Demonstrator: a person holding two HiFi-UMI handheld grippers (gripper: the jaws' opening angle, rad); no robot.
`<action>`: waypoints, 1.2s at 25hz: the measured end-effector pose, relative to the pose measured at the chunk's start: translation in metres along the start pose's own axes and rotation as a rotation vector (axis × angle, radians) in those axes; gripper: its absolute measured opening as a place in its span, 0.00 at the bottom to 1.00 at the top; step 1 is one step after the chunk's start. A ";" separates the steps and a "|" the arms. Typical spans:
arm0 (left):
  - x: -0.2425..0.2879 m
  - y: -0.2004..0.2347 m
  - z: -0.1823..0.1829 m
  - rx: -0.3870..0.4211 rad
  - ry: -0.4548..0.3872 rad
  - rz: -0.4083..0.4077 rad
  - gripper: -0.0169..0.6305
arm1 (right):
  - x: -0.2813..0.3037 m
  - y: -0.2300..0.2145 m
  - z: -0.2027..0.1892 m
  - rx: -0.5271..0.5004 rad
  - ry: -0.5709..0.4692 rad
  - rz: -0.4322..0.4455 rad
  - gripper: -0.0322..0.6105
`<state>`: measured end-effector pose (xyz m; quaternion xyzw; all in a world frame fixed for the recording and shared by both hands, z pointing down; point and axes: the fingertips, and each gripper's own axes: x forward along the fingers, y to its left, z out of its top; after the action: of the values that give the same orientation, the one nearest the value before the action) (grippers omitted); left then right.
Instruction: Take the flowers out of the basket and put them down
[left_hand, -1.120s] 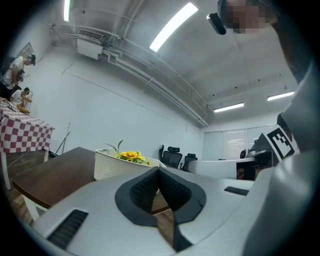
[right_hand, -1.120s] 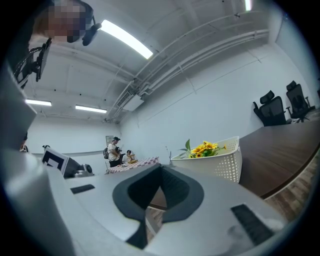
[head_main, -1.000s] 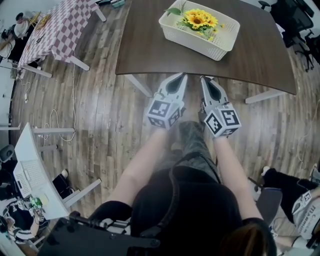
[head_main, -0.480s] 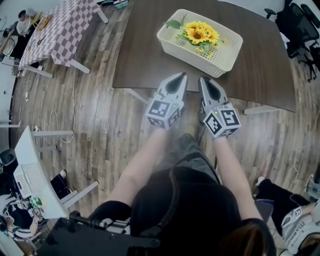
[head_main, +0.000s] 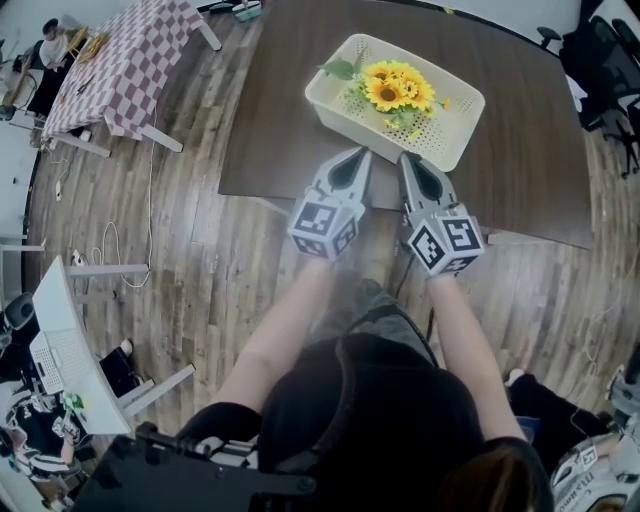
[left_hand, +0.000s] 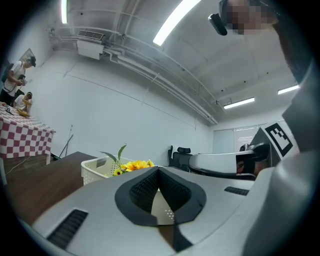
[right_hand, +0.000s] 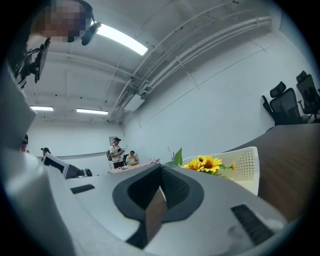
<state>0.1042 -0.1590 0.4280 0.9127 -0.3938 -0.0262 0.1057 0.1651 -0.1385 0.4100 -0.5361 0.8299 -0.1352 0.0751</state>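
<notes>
Yellow flowers (head_main: 397, 91) inside white basket (head_main: 335, 103)

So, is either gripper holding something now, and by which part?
Nothing is held: left gripper and right gripper are shut, empty; the flowers lie in the basket.

flowers (head_main: 398, 92): yellow petals, brown centres, green leaves
basket (head_main: 345, 122): cream, dotted with small holes
table (head_main: 280, 130): dark brown
tablecloth (head_main: 125, 60), 10 o'clock: red-and-white checks
floor (head_main: 200, 270): grey-brown planks
left gripper (head_main: 363, 152), right gripper (head_main: 407, 158): grey, black-and-white square markers

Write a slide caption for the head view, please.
Left hand-held gripper and right hand-held gripper, both shut and empty, point toward sunflowers in a white basket on a dark table.
</notes>
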 end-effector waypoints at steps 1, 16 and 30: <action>0.003 0.002 0.001 0.000 0.000 0.006 0.03 | 0.003 -0.002 0.002 0.001 0.002 0.006 0.05; 0.052 0.016 0.022 0.015 -0.021 0.058 0.03 | 0.036 -0.042 0.031 0.022 0.031 0.062 0.05; 0.080 0.051 0.026 -0.031 0.042 0.082 0.14 | 0.069 -0.106 0.032 0.205 0.107 -0.071 0.07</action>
<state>0.1191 -0.2551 0.4166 0.8944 -0.4282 -0.0088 0.1290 0.2370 -0.2470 0.4127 -0.5465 0.7951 -0.2504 0.0803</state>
